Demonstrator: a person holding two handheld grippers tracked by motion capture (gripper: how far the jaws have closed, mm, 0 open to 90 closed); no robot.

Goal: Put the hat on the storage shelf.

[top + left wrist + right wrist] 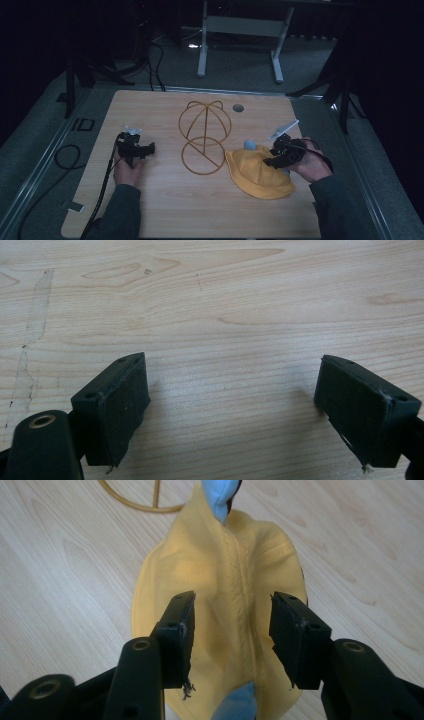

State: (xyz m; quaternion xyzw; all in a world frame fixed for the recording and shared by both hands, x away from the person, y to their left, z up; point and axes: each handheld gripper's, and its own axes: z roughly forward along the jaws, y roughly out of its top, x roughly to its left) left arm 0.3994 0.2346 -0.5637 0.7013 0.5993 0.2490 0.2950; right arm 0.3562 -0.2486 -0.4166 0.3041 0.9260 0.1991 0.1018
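From the high view I see the wooden desk (pixel 165 210) with my left gripper (pixel 144 148) held low over its left part, fingers pointing toward a wire frame (pixel 204 137) that stands in the middle of the desk, well clear of the fingertips. My right gripper (pixel 272 156) sits on the other side, its fingers reaching over the near edge of a yellow hat (pixel 257 175) that lies crumpled on the desk just right of the frame's round base. A small blue part (pixel 249 145) pokes out at the hat's far edge, just ahead of the right fingers. A dark round hole (pixel 238 107) marks the desk beyond the frame.

In the left gripper view I have the left gripper (pixel 232 390) with its fingers (pixel 117 405) spread wide apart and nothing between them, just bare desk (pixel 225 305) grain ahead and below.

In the right gripper view the right gripper (pixel 232 630) has its fingers (pixel 177 635) apart, one on each side of the raised seam of the yellow hat (pixel 225 570), which lies directly under and between them. I cannot tell whether the fingers touch the cloth. The blue part (pixel 220 495) shows past the fingertips at the hat's far end, and another bit of blue (pixel 237 705) lies at the base of the fingers. A curve of the wire frame (pixel 135 502) is beyond, to the left finger's side.
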